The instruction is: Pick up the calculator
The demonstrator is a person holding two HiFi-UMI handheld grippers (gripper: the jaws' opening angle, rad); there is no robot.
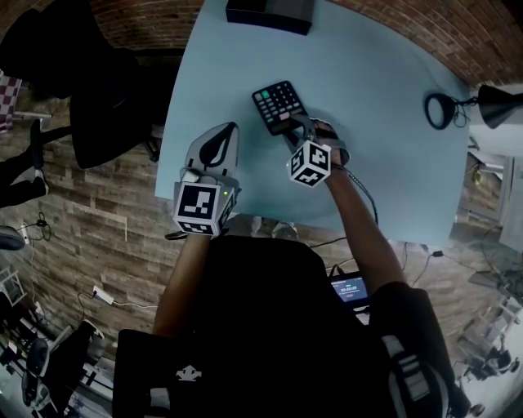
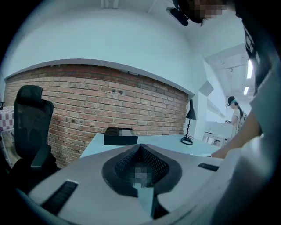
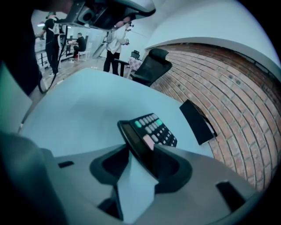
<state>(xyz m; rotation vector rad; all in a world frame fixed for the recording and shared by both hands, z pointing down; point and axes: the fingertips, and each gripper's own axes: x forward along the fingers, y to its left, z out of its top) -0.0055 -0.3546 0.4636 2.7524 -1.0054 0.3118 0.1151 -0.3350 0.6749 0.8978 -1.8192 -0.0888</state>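
A black calculator [image 1: 276,102] with grey keys lies on the pale blue table [image 1: 384,163] in the head view. My right gripper [image 1: 296,129] points steeply down at its near end. In the right gripper view the calculator [image 3: 153,127] has its display end between the wide-apart jaws, close against the right-hand one, with bare table showing beside it on the left. The pads do not clamp it. My left gripper [image 1: 230,131] hovers over the table left of the calculator; its jaws [image 2: 140,147] meet at the tips with nothing in them.
A black box [image 1: 270,12] sits at the table's far edge. A black desk lamp [image 1: 445,110] stands at the far right. A dark office chair [image 1: 90,82] is off the table's left side, by the brick wall. People [image 3: 116,44] stand far behind.
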